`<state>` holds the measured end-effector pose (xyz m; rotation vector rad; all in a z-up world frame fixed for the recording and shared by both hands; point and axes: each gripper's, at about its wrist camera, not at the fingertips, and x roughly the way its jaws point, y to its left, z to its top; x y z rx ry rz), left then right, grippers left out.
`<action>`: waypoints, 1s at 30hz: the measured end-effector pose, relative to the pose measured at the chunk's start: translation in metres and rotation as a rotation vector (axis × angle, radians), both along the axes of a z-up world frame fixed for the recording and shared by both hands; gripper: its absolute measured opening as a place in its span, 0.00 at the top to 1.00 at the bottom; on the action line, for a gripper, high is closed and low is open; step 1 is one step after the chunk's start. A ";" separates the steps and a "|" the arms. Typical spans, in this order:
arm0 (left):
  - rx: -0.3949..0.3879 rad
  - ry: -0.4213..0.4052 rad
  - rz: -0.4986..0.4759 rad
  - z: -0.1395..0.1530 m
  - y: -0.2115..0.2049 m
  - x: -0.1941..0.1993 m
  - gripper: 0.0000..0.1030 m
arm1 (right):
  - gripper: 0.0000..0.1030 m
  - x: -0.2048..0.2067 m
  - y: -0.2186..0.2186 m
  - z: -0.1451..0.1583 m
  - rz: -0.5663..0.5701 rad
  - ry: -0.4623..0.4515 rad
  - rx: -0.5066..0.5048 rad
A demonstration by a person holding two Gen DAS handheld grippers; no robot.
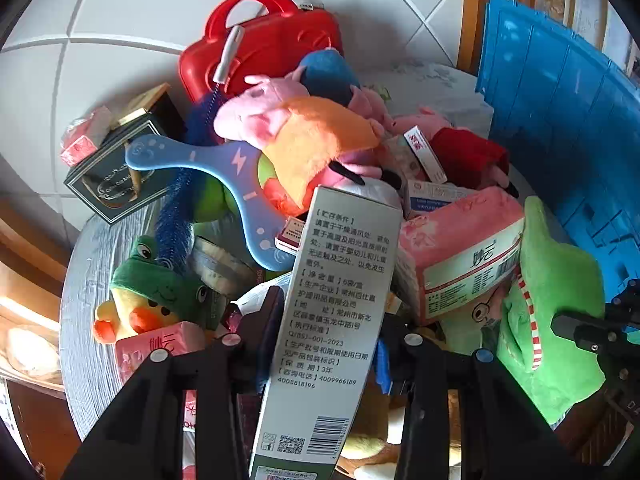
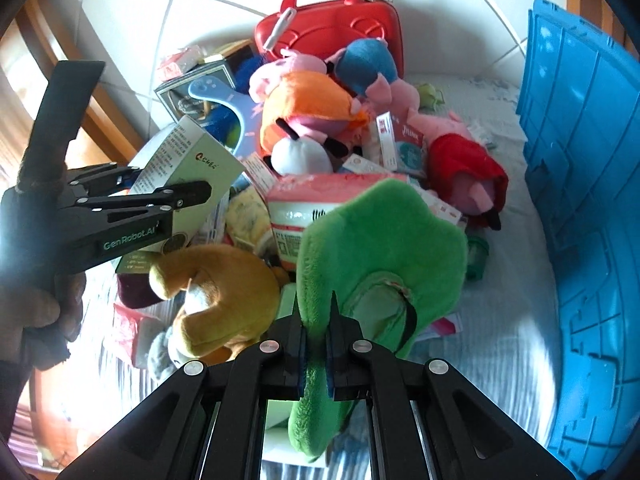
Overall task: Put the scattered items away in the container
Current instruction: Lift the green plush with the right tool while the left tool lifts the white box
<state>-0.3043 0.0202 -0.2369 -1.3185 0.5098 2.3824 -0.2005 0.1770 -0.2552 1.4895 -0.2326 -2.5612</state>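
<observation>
Left gripper (image 1: 328, 344) pinches the tall printed box (image 1: 332, 320) by its long sides – so you can lift it whole | right gripper (image 2: 316, 344) clamps the green plush (image 2: 380, 248) | both beside the blue container (image 2: 580, 160), pile left of it – carry them over its wall.

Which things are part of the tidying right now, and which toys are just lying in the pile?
In use now:
left gripper, shut on the white box
right gripper, shut on the green plush
blue bin

Just lying there:
red case
orange pig plush
blue paddle
frog-hat duck
</observation>
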 end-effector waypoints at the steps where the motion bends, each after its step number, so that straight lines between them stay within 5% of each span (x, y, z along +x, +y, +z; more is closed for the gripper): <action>1: 0.004 0.005 0.008 0.003 -0.001 0.002 0.62 | 0.94 0.000 0.000 0.002 0.000 0.001 0.004; 30: 0.149 0.107 0.251 0.090 -0.057 0.074 0.62 | 0.94 0.045 0.006 0.110 0.062 0.117 0.064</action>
